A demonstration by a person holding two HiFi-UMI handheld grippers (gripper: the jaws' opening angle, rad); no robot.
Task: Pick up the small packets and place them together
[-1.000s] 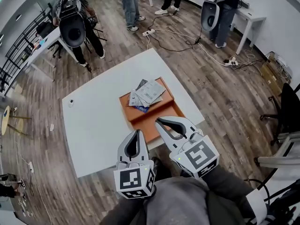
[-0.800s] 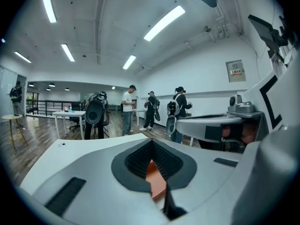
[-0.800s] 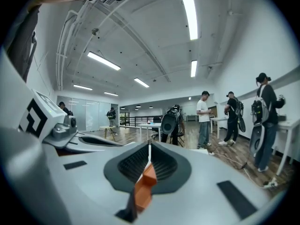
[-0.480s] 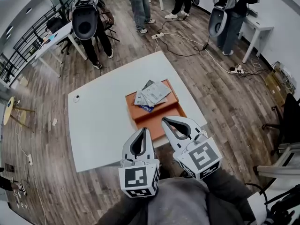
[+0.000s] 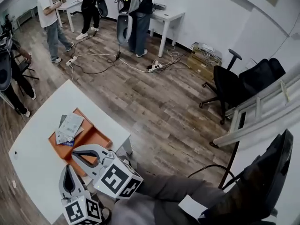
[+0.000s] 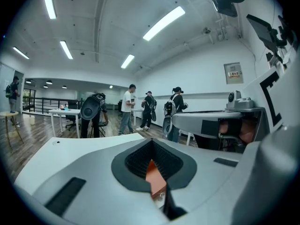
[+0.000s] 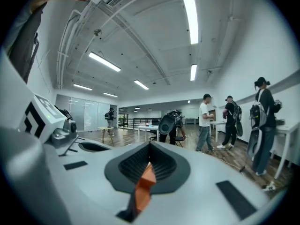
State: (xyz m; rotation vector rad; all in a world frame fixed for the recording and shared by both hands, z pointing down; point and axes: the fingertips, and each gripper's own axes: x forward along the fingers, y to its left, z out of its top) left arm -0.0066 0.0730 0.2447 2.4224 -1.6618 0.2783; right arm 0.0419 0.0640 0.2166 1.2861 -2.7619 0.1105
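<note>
The view has swung right, so the table [image 5: 33, 142] now sits lower left. The left gripper [image 5: 69, 168] and right gripper [image 5: 74, 153] are closed and empty. The packets [image 5: 70, 127] lie piled in the tray [image 5: 96, 137] just beyond the fingertips, so gathering looks done.

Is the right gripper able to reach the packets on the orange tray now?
Probably yes: nothing stands between the right gripper and the packets on the orange tray, though its tongs are shut.
</note>
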